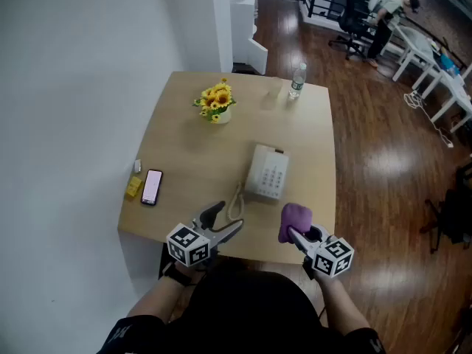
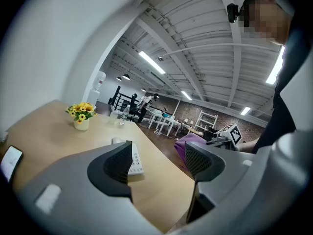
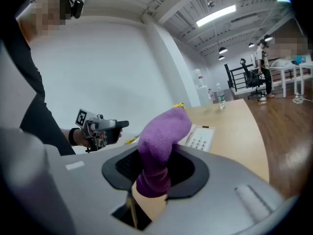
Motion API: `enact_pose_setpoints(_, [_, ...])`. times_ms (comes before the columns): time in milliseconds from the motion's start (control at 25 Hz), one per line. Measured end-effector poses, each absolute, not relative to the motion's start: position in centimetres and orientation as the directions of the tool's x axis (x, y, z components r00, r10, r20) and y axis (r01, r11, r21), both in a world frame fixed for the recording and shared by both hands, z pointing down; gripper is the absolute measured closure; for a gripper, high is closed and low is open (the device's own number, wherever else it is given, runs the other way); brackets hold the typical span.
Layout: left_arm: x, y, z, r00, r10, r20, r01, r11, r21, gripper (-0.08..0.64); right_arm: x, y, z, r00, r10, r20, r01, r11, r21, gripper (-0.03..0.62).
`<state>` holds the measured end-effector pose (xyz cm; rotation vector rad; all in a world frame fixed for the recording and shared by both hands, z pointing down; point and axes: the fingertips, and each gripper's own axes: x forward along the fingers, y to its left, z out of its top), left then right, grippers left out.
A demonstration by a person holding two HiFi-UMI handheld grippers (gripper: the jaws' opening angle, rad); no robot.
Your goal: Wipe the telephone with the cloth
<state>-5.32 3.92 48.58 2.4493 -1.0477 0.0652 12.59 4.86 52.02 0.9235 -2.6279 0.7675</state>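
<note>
The right tool [image 1: 298,235] clenches the purple cloth [image 1: 295,218] just beside the telephone [image 1: 267,173]; the left tool [image 1: 226,217], also near it, stands released.

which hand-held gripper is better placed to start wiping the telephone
Right, probably. The right hand-held gripper holds the purple cloth just short of the telephone; the left hand-held gripper is open and empty.

Left gripper [image 1: 229,217] wide-jawed, right gripper [image 1: 296,235] in grip.
</note>
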Motion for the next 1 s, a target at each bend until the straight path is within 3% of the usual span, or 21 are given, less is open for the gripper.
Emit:
enact_pose_setpoints(440, [-10.7,-2.2,50.8,0.751,-0.607,0.260,-0.658,-0.651,0.378,0.229,6.4,-5.4,53.7,-0.697,-0.537,0.475,-0.680,0.705,-0.201,0.459])
enact_pose_setpoints(1000, [-11.1,-8.5,52.7,0.737,-0.604,0.304,-0.676,-0.647,0.353,0.229,0.7,-21.0,60.9,-0.572,-0.410,0.710,-0.578,0.816,0.005,0.459])
